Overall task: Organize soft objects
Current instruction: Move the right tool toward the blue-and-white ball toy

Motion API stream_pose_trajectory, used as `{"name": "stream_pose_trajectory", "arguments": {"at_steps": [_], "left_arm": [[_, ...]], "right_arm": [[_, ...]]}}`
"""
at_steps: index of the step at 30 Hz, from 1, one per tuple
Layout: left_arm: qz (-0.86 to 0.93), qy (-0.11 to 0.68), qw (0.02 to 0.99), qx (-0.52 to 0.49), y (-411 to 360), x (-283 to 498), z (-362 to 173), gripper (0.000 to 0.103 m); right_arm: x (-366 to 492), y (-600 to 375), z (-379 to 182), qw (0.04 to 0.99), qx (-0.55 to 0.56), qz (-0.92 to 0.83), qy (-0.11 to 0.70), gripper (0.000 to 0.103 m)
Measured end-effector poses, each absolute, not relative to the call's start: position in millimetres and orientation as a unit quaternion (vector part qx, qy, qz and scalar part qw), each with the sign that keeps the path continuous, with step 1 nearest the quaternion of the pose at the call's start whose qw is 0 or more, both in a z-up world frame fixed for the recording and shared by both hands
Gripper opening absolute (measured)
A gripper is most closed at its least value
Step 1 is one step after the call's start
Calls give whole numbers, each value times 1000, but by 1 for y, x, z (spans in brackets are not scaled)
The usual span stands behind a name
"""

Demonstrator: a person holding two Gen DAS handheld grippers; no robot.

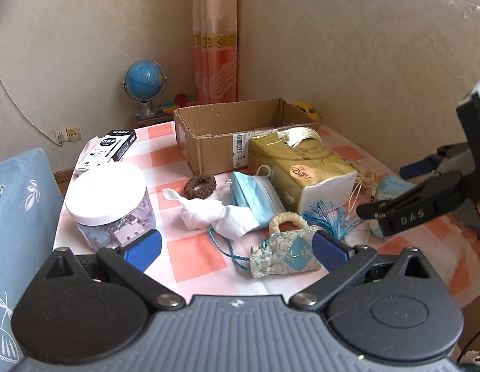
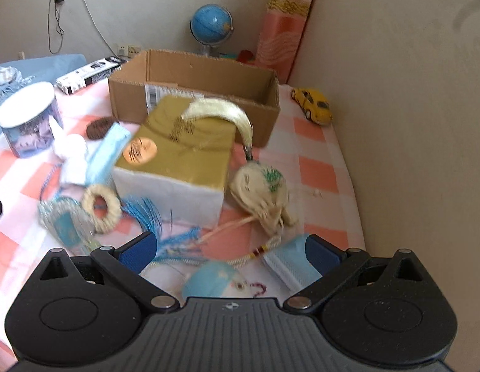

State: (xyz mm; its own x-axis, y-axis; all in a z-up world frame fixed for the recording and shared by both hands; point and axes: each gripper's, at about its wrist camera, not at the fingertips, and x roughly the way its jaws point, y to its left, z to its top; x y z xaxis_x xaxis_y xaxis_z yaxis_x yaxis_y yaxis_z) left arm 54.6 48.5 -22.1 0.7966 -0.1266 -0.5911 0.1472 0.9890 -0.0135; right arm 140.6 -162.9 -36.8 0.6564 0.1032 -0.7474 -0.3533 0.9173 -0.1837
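Soft things lie on the checked tablecloth (image 1: 193, 266): a brown scrunchie (image 1: 199, 186), a white cloth (image 1: 215, 215), a blue face mask (image 1: 255, 195), a blue brocade pouch (image 1: 286, 252) with a blue tassel (image 1: 329, 217), and a gold tissue pack (image 1: 298, 167). An open cardboard box (image 1: 240, 130) stands behind them. My left gripper (image 1: 236, 245) is open and empty, just before the pouch. My right gripper (image 2: 229, 251) is open and empty over a blue mask (image 2: 289, 263) and a light-blue pouch (image 2: 215, 282). A cream pouch (image 2: 261, 192) lies beside the tissue pack (image 2: 177, 161).
A clear jar with a white lid (image 1: 108, 201) stands at the left, a black and white carton (image 1: 108, 150) behind it. A yellow toy car (image 2: 312, 105) sits by the wall. A globe (image 1: 145, 85) stands in the corner. A blue cushion (image 1: 19, 217) lies left of the table.
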Motion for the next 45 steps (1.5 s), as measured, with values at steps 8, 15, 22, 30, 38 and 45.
{"name": "stream_pose_trajectory", "arguments": {"at_steps": [8, 15, 22, 30, 38, 45], "left_arm": [[-73, 315, 946, 24, 45, 55, -23, 103], [-75, 321, 944, 30, 41, 59, -25, 103], [-80, 337, 938, 27, 33, 69, -31, 103], [-85, 369, 925, 20, 19, 80, -46, 102], [-81, 399, 913, 11, 3, 93, -61, 101], [-71, 406, 911, 9, -7, 107, -71, 101]], "right_arm": [[131, -179, -55, 893, -157, 99, 411, 103], [117, -200, -69, 888, -142, 95, 427, 103], [107, -208, -75, 887, -104, 140, 428, 103], [102, -213, -79, 896, -88, 152, 407, 103], [98, -217, -81, 904, -88, 163, 385, 103], [96, -219, -82, 906, -91, 173, 376, 103]]}}
